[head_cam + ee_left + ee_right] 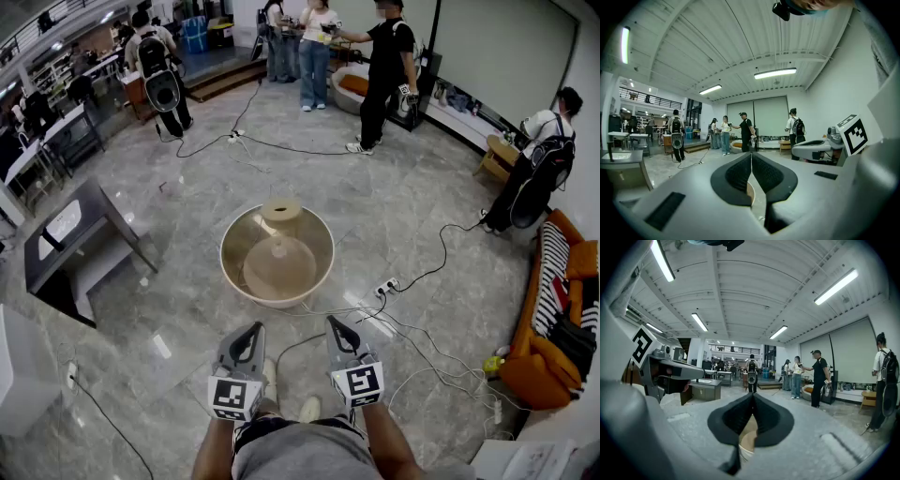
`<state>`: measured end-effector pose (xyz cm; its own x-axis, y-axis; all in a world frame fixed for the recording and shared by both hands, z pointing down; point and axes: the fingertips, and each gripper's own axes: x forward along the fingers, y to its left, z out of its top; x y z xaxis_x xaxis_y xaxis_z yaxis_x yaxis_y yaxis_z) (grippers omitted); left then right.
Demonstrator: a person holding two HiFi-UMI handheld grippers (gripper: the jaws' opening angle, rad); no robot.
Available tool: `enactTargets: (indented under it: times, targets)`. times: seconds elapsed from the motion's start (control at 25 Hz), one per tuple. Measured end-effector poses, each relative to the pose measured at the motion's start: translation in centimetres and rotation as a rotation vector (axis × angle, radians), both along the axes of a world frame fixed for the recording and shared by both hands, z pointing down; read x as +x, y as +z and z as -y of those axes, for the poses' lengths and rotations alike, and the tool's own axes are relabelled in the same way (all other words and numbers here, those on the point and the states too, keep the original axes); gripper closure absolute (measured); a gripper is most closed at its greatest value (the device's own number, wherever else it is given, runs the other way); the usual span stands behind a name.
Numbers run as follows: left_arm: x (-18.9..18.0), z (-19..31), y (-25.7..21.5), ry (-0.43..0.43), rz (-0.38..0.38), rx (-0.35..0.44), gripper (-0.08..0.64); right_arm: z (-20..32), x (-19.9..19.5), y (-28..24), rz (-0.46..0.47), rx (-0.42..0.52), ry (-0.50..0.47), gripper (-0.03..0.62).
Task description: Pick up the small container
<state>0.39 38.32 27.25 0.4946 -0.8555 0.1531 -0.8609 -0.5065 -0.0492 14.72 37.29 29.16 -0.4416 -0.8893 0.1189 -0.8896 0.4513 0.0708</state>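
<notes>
2 empty tools pressed together: left tool [254, 327], right tool [335, 322]; small container [281, 212] on round desk [231, 273]; arriving unopened risks toppling it.

left tongs [254, 327], right tongs [335, 322]: grey, black pads [738, 173] | cubes [234, 397]: black-white markers | shoes [309, 409]: white

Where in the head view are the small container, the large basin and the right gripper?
small container [281, 212]: head view, on its round top.
large basin [277, 302]: head view, on its near rim.
right gripper [334, 322]: head view, at the tips of its closed jaws.
</notes>
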Motion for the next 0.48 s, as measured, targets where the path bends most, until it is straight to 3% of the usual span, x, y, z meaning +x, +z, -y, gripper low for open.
enactTargets:
  times: [0.48]
  targets:
    - [-3.0, 9.9, 0.9, 0.013, -0.005, -0.024, 0.538, 9.4, -3.1, -0.4, 0.004, -0.012, 0.015, 0.592]
